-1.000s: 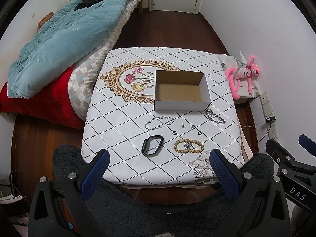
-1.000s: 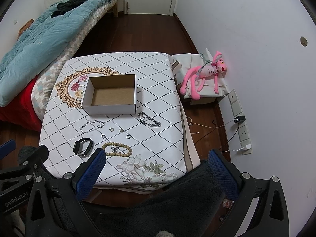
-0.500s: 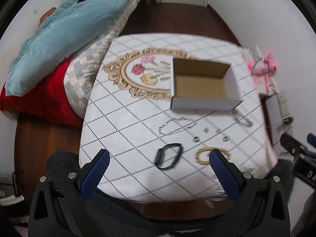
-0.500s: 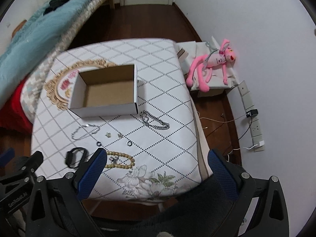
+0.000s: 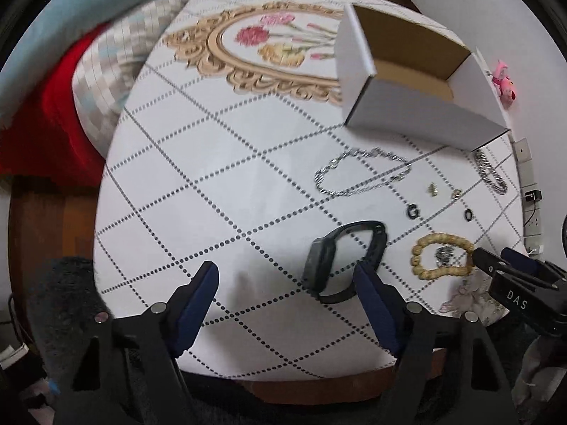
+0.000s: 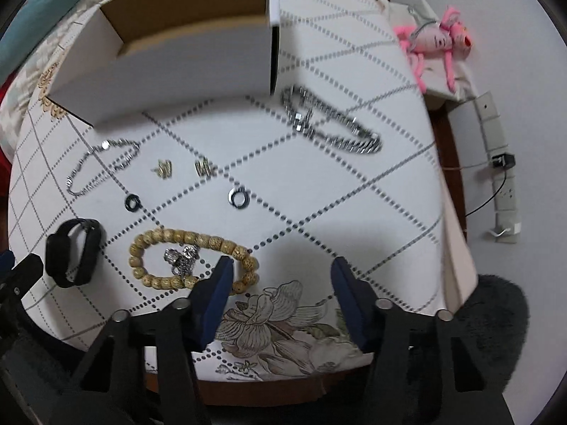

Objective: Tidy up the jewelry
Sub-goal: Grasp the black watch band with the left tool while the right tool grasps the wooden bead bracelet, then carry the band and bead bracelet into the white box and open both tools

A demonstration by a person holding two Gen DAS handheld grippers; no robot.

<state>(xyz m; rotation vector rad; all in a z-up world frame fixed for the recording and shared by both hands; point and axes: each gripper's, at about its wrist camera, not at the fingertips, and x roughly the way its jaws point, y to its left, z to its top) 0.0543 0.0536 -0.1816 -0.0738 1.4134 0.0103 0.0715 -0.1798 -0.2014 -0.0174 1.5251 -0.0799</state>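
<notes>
Both fisheye views show a room in soft, even indoor light, moderately bright, with no hard glare. The white surface (image 5: 219, 163) is the brightest area. Soft grey shadows lie on it just ahead of each hand-held gripper's fingers (image 6: 219, 283). Straight lines bow strongly toward the rim of each circular picture, and the corners beyond the rim are black. Motion blur smears both views: the box (image 5: 418, 106) has fuzzy edges, the surface's dotted lines streak, and the chain (image 6: 333, 127) beside the box looks doubled. The bed (image 5: 53, 81), left of the surface, is blurred most.
</notes>
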